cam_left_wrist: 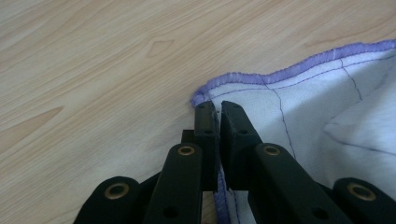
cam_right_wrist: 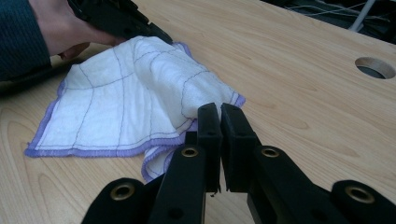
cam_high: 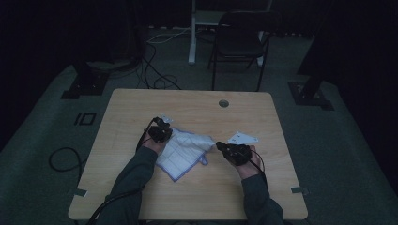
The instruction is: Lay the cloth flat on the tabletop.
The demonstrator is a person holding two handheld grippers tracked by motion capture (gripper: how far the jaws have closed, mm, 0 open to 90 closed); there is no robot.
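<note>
The white square cloth with thin grid lines and a purple stitched edge (cam_high: 184, 151) lies half folded on the pale wooden table (cam_high: 141, 101), and the left gripper (cam_left_wrist: 217, 108) has its jaws pinched on the hemmed corner, the purple edge running out from under the fingertips. The right gripper (cam_right_wrist: 219, 112) is closed too, its narrow jaws seemingly nipping the opposite corner just ahead of its fingers. Both holds sit at the hem's very margin, so a hard pull apart could slip a corner free and let the fold collapse

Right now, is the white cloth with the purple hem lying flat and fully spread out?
No, the white cloth with the purple hem is bunched up into a raised fold.
</note>
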